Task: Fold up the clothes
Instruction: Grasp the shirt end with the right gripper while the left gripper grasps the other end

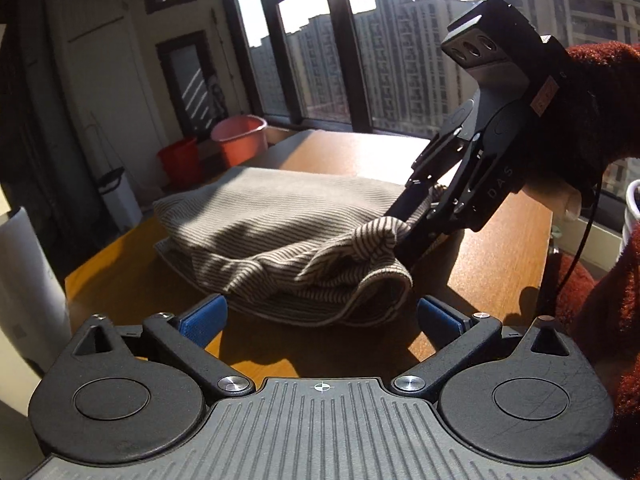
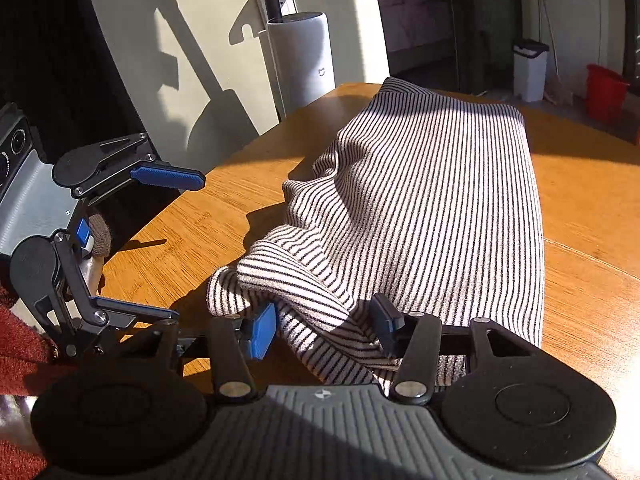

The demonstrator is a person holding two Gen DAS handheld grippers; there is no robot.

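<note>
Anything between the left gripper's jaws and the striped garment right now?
No. In the left wrist view, only bare wooden table separates the open left gripper from the striped garment. The jaws hold nothing.

Your item: one striped garment [image 2: 432,200], thin dark stripes on pale knit; folded into a thick oblong bundle; lying on the wooden table [image 2: 592,200]; your near end rumpled, one loose bunched fold [image 1: 360,248] raised above the stack.
</note>
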